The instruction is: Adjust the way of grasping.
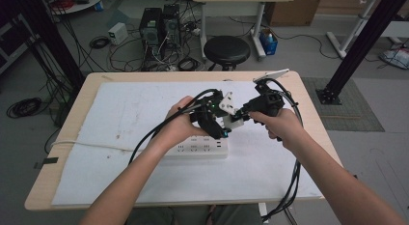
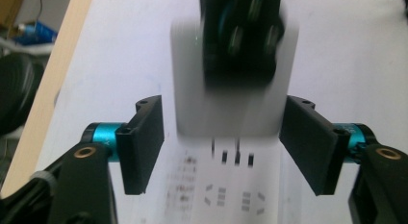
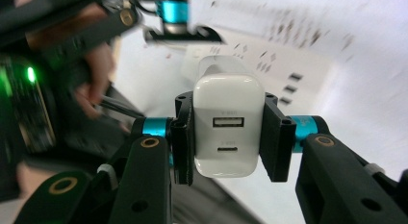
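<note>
Handover risk above the white plastic power strip (image 1: 195,148): right gripper (image 3: 228,132) clamps the white two-port charger block (image 3: 227,123), left gripper (image 2: 223,142) jaws apart beside it, where a skewed grip could twist its prongs.

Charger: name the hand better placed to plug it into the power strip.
Right. The right gripper is shut on the charger above the power strip; the left gripper fingers stand clear of it.

High view overhead, gripper views close, sharing power strip (image 1: 197,148)
</note>
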Demonstrator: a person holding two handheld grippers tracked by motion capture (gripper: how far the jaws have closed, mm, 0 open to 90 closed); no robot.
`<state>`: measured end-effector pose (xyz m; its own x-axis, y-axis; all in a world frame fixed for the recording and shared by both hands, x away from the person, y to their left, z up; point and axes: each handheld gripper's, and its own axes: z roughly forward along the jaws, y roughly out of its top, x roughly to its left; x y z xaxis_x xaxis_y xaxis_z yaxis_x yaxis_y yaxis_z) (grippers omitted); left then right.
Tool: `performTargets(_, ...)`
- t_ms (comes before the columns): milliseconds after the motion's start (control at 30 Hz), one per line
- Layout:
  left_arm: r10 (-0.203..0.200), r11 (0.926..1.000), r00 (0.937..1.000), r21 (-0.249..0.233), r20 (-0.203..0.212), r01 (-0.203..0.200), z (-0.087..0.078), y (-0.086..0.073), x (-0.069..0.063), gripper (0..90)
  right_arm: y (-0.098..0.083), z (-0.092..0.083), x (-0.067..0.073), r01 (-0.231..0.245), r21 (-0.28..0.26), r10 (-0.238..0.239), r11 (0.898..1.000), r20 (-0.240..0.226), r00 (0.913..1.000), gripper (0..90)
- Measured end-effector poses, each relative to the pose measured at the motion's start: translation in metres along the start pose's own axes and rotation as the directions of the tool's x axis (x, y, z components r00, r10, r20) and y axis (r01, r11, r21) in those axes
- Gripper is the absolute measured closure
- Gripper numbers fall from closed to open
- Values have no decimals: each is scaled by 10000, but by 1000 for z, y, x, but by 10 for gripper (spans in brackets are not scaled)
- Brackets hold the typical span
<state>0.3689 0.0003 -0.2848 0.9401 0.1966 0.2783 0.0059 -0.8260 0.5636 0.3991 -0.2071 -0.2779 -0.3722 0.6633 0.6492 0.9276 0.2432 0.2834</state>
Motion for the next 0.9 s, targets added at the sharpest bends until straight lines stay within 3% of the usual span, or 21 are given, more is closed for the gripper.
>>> performTargets(67, -254, 9984, 9996, 509, -120, 260, -6, -9, 6, 305, 1, -7, 2, 610, 4, -609, 9981, 702, 9957, 621)
performTargets(100, -254, 9984, 9996, 509, -120, 260, -6, -9, 6, 305, 1, -10, 3, 968, 28, -965, 9953, 1078, 9895, 621)
performTargets(167, -604, 9879, 9974, 1408, -403, 656, -19, -23, 15, 305, 2, -17, 5, 1573, 127, -1570, 9875, 1846, 9702, 621)
performTargets(200, -604, 9879, 9974, 1408, -403, 656, -19, -23, 15, 305, 2, -17, 5, 1573, 127, -1570, 9875, 1846, 9702, 621)
performTargets(233, -920, 9755, 9944, 1958, -529, 1006, -29, -34, 22, 305, 3, -24, 6, 2105, 420, -2145, 9767, 2299, 9493, 621)
performTargets(300, -1418, 9517, 9891, 2694, -390, 1471, -40, -47, 31, 305, 4, -28, 8, 2520, 694, -2613, 9652, 2826, 9229, 621)
performTargets(333, -1622, 9395, 9861, 2998, -370, 1658, -44, -51, 34, 305, 5, -31, 9, 2770, 945, -2927, 9562, 3190, 9014, 621)
performTargets(367, -2069, 9143, 9780, 3506, -257, 2027, -49, -59, 39, 305, 5, -33, 10, 2959, 1079, -3148, 9491, 3467, 8836, 621)
performTargets(400, -2324, 8928, 9720, 3889, -347, 2273, -53, -65, 42, 303, 6, -36, 11, 3241, 1489, -3566, 9342, 3912, 8484, 621)
performTargets(433, -2424, 8716, 9686, 4261, -556, 2426, -58, -70, 46, 287, 7, -38, 11, 3339, 1664, -3730, 9278, 4235, 8255, 621)
performTargets(467, -2653, 8503, 9615, 4530, -712, 2681, -62, -75, 49, 285, 7, -39, 11, 3569, 1954, -4068, 9135, 4560, 7916, 621)
performTargets(500, -2653, 8503, 9615, 4530, -712, 2681, -62, -75, 49, 285, 7, -41, 11, 3657, 2219, -4277, 9039, 4855, 7624, 620)
performTargets(533, -3172, 8081, 9448, 4981, -820, 3145, -71, -86, 58, 279, 8, -42, 11, 3726, 2437, -4452, 8954, 5030, 7408, 621)
performTargets(567, -3172, 8081, 9448, 4981, -820, 3145, -71, -86, 58, 263, 8, -42, 11, 3726, 2437, -4452, 8954, 5030, 7408, 621)
performTargets(600, -3642, 7774, 9272, 5195, -880, 3547, -78, -95, 64, 253, 7, -45, 12, 3979, 2725, -4818, 8760, 5319, 6964, 620)
performTargets(633, -3815, 7619, 9187, 5280, -1019, 3750, -83, -101, 68, 253, 7, -46, 13, 4116, 2860, -5005, 8654, 5338, 6816, 620)
performTargets(700, -4082, 7396, 9050, 5378, -1195, 4046, -90, -108, 73, 250, 6, -48, 14, 4324, 3288, -5420, 8396, 5606, 6261, 620)
performTargets(733, -4168, 7338, 9004, 5385, -1244, 4141, -93, -111, 76, 224, 5, -48, 15, 4433, 3541, -5658, 8235, 5696, 5962, 620)
performTargets(800, -4330, 7284, 8918, 5319, -1311, 4318, -97, -116, 79, 219, 4, -49, 16, 4394, 3733, -5757, 8170, 5716, 5847, 620)
performTargets(867, -4370, 7303, 8900, 5263, -1301, 4355, -100, -117, 80, 219, 3, -50, 17, 4383, 3762, -5772, 8163, 5603, 5941, 620)
performTargets(900, -4495, 7318, 8842, 5153, -1271, 4461, -103, -121, 82, 219, 2, -52, 17, 4479, 3902, -5936, 8044, 5565, 5813, 620)
